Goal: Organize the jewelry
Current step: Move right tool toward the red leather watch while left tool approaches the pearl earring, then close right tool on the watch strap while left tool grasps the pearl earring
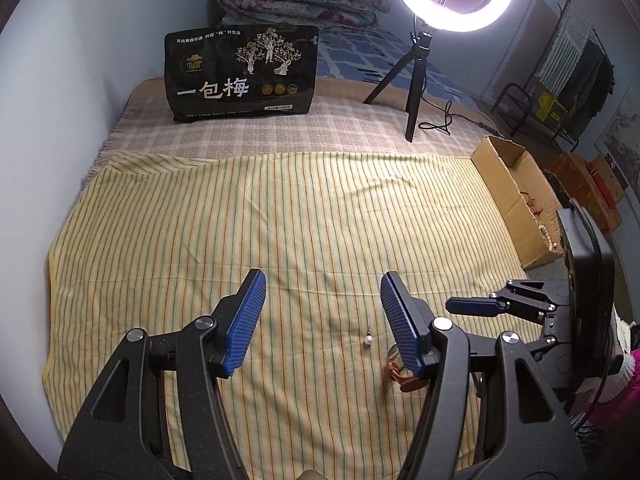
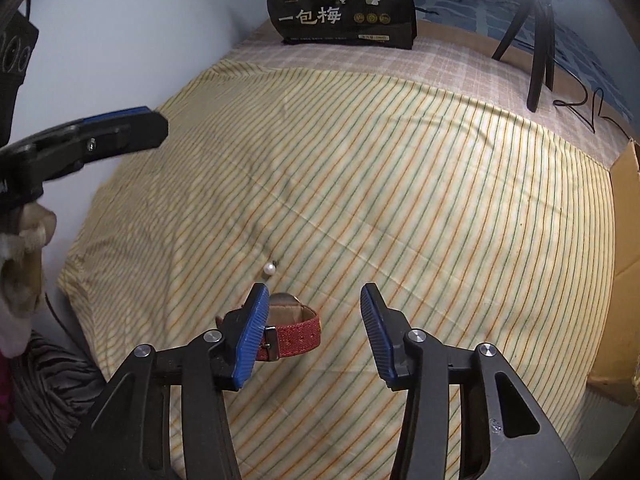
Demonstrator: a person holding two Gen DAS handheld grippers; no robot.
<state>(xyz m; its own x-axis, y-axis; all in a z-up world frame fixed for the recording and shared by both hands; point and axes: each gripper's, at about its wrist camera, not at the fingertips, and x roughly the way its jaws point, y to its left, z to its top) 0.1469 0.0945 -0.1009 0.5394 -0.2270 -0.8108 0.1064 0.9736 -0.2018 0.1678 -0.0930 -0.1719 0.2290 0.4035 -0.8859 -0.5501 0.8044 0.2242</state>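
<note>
A red-strapped watch (image 2: 298,338) lies on the yellow striped cloth (image 2: 360,160), and my right gripper (image 2: 314,296) stands open over it. The watch sits beside the inside of the left pad, which hides part of it; the right pad is well clear. A small pearl earring (image 2: 269,268) rests on the cloth just beyond the watch. My left gripper (image 1: 322,280) is open and holds nothing. The pearl earring (image 1: 367,340) lies on the cloth between its fingers, and the watch (image 1: 394,370) peeks out behind its right finger.
A cardboard box (image 1: 516,200) with beaded strings inside sits at the cloth's right edge. A black printed bag (image 1: 240,72) and a ring light on a tripod (image 1: 416,80) stand at the back, with its cable trailing. A wall runs along the left.
</note>
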